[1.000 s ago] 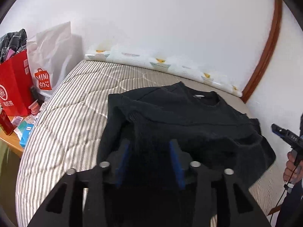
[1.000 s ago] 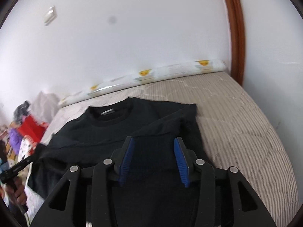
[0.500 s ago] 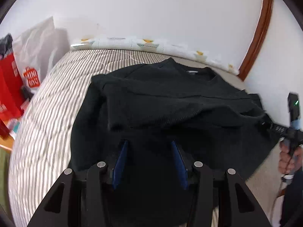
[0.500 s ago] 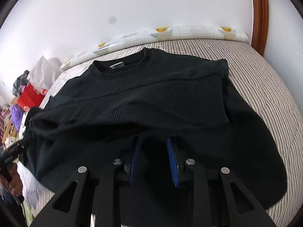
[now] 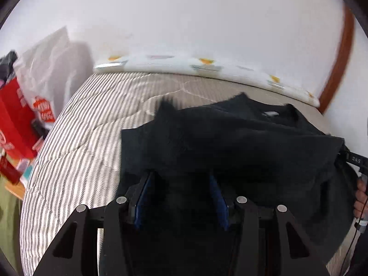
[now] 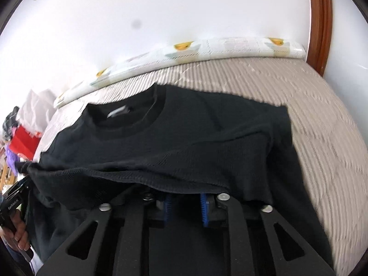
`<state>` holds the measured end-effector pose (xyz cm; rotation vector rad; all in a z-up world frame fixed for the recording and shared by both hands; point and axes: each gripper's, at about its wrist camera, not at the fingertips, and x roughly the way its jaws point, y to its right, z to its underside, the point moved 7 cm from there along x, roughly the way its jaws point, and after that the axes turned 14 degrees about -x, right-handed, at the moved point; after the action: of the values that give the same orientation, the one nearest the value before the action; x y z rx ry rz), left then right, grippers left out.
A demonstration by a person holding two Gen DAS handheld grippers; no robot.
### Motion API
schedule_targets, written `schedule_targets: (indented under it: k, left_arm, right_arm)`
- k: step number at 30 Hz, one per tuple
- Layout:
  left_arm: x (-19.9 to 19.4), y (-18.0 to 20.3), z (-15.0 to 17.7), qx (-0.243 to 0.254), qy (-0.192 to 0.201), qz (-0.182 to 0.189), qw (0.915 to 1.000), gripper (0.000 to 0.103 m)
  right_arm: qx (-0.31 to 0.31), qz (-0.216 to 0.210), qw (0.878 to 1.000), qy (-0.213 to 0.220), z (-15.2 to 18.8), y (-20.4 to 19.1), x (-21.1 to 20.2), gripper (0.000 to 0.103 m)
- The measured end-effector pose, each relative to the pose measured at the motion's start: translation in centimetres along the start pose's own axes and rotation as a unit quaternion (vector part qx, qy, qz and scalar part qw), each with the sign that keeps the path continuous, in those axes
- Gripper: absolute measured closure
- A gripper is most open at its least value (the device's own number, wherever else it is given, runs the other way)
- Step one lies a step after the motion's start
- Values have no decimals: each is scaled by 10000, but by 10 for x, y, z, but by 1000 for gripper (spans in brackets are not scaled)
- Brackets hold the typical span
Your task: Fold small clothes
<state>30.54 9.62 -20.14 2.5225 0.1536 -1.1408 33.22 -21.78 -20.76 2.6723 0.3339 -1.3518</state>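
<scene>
Both claws are black angular frames with silver screws point(image 5: 121, 199) and blue ribbed pads point(image 6: 204, 211).

right tool point(image 6: 185, 203) tips under sweater point(image 6: 184, 142)

A plain white wall point(image 5: 184, 18) fills the upper half of both views, evenly and softly lit. A dark smudge point(image 6: 137, 24) marks it in the upper middle of the right wrist view. A brown wooden trim point(image 6: 318, 23) runs up the right edge of both frames. Below the wall lies a bed with a grey-and-white striped quilted cover point(image 5: 76, 142). Along its far edge rests a long white roll with yellow motifs point(image 6: 230, 47). At the left of the left wrist view stand a white shopping bag point(image 5: 46, 78) and a red bag point(image 5: 13, 119), blurred.
</scene>
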Motion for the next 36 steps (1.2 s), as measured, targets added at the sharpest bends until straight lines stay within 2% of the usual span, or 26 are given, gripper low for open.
schedule_targets:
  k: [3, 6, 7, 11, 14, 17, 19, 21, 22, 23, 24, 26, 27, 29, 32, 34, 36]
  left_arm:
    - [1, -10, -9, -225, -33, 47, 9997, 58]
    - [-1, -17, -15, -186, 71, -84, 9998, 58]
    - [-1, -18, -17, -174, 73, -110, 9998, 58]
    - [3, -23, -24, -124, 59, -153, 9998, 57]
    - [8, -23, -29, 9, 21, -198, 9998, 57]
    - [16, -23, -29, 144, -176, -180, 9996, 60]
    - [20, -22, -25, 115, -370, -44, 9992, 68]
    - [18, -20, -24, 295, -342, -160, 9989, 75]
    - [15, -18, -23, 374, -303, -224, 9986, 83]
    - [11, -18, -24, 438, -233, -287, 9984, 91]
    - [4, -19, -26, 415, -99, -289, 9987, 95]
    - [-12, -23, -34, 135, 259, -119, 9995, 95]
    - [-18, -26, -39, -29, 433, -81, 9990, 95]
    - [-22, -28, -47, -259, 537, 82, 9982, 95]
    - [-12, -26, -53, -340, 551, 60, 9979, 95]
    - [2, -25, -52, -335, 454, -12, 9984, 95]
    - [15, -26, -50, -386, 268, -80, 9989, 95]
  right_arm:
    - [-108, 132, 9998, 42, -15, 7, -1, 94]
    - [-274, 680, 9970, 234, -29, 20, -13, 87]
    - [-281, 722, 9965, 311, -33, 27, -17, 81]
    - [-230, 647, 9969, 389, -37, 43, -22, 60]
    - [-239, 574, 9979, 202, -32, 53, -9, 54]
    - [-162, 570, 9982, -110, -29, 63, 11, 54]
    - [-134, 502, 9984, -205, -27, 66, 24, 54]
    - [-202, 467, 9983, -275, -28, 65, 33, 57]
    - [-223, 454, 9984, -258, -29, 64, 34, 64]
    - [-276, 416, 9985, -237, -31, 61, 36, 78]
    - [-330, 356, 9986, -228, -32, 57, 37, 82]
    - [-476, 403, 9980, -134, -35, 51, 34, 93]
    - [-558, 427, 9975, 5, -38, 49, 29, 93]
    - [-354, 509, 9974, 362, -45, 56, 13, 94]
    - [245, 106, 9955, 906, -52, 78, -15, 94]
    - [201, 238, 9961, 826, -50, 84, -12, 94]
    - [189, 307, 9983, 447, -41, 89, 6, 94]
